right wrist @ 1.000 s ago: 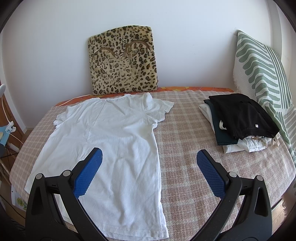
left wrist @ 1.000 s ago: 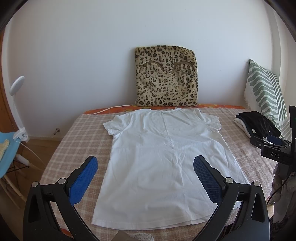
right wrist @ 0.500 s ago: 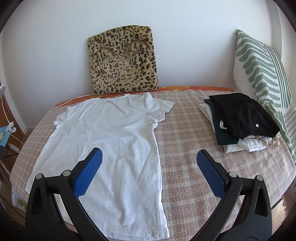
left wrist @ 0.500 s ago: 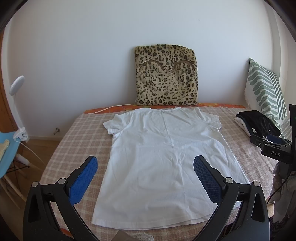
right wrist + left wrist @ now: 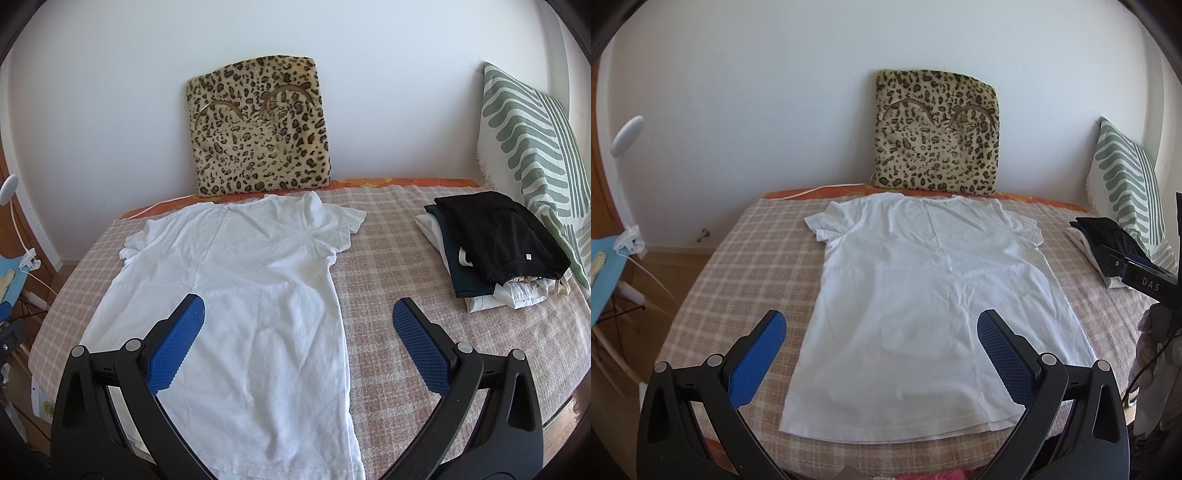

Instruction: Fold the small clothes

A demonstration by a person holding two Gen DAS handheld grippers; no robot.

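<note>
Left wrist: white T-shirt (image 5: 923, 306) lies lengthwise, collar toward wall; both claws apart.

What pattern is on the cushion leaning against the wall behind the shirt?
Leopard print, tan with dark spots, on the cushion; clearest in the right wrist view.

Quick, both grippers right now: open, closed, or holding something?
Left gripper: jaws open, holding nothing, above the white t-shirt.
Right gripper: jaws open, holding nothing, over the t-shirt's right edge.
</note>
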